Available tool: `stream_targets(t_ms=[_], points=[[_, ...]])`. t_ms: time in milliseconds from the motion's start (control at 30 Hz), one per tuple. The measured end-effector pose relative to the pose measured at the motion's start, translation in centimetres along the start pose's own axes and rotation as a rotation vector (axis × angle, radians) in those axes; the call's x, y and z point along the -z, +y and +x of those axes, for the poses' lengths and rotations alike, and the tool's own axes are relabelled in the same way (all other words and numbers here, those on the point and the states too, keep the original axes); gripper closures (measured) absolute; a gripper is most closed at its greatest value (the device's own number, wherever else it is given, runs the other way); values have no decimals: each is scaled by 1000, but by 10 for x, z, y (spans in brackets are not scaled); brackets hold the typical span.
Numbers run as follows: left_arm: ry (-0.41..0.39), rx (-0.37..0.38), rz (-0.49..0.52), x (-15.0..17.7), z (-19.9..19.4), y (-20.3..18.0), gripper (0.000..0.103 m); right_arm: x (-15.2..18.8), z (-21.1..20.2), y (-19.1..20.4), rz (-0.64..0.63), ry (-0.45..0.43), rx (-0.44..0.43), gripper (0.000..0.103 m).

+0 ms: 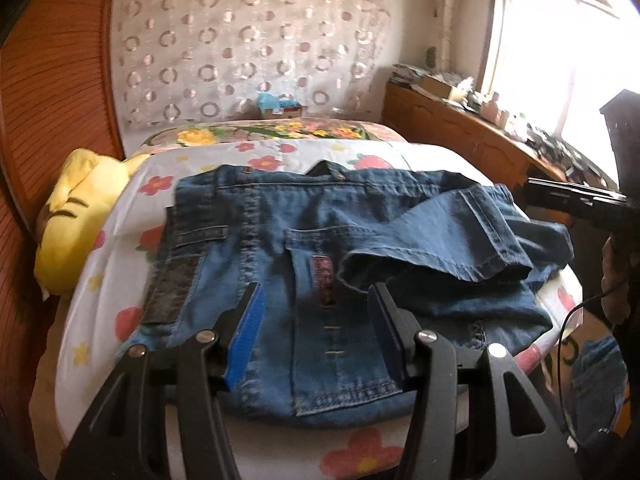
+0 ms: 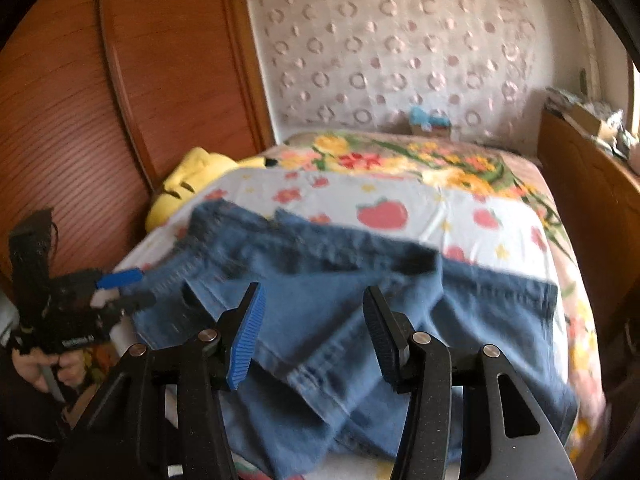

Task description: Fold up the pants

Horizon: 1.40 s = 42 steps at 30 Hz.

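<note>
A pair of blue denim pants (image 1: 320, 236) lies folded across a white bedsheet printed with red flowers (image 1: 120, 216), its long axis running side to side, waistband toward the far wall and one hemmed leg doubled over at right. The left gripper (image 1: 316, 320) and right gripper (image 2: 314, 328) hang over the denim, jaws parted, gripping nothing. A yellow plush toy (image 1: 76, 216), wooden wardrobe (image 1: 52, 92) and circle-patterned curtain (image 1: 248, 48) frame the bed.

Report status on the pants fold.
Left gripper, right gripper: jaws open, empty. Blue denim pants partly folded on floral bedsheet. Nothing in the way.
</note>
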<state>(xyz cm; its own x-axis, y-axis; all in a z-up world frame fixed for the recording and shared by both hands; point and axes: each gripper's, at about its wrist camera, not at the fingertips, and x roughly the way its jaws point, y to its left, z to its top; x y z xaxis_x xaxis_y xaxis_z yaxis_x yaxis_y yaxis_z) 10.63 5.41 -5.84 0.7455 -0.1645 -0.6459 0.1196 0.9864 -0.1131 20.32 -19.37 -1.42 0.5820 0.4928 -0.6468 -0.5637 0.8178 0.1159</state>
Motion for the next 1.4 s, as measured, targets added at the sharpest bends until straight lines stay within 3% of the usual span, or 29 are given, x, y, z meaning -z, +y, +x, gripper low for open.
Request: stream_targets(t_ms=[67,333,500,600,633,767,867,1033,1267,1400], points=[[18,11,28,-1,9,-6,50,9,4,-4,8,20,21,44],[58,67,90,-8,34,-19,50,32,23,-16,63,88,26,43],[99,69,170,-12,51,-31,50,40,39,-26,123,148,-55,43],[102,65,177,-14,56,-33,50,42,41,-28,125,151,-57,43],[92,69,175,-14,55,-34,54,41,41,-28,125,147,-62,46],[68,97,176,-15,51,-34,72,35,37,-25,86,128,-66,88],[59,120,169,-17,47,-34,90,27,32,-21,41,116,-83,95],[0,157,129,-20,19,-26,98,2,17,-16,-5,58,-93,100],[-89,143,78,-19,-30,-9,100,-46,-3,15,-91,-42,-123,101],[-122,116,50,-12,-56,7,100,-72,6,36,-120,-58,-161,101]])
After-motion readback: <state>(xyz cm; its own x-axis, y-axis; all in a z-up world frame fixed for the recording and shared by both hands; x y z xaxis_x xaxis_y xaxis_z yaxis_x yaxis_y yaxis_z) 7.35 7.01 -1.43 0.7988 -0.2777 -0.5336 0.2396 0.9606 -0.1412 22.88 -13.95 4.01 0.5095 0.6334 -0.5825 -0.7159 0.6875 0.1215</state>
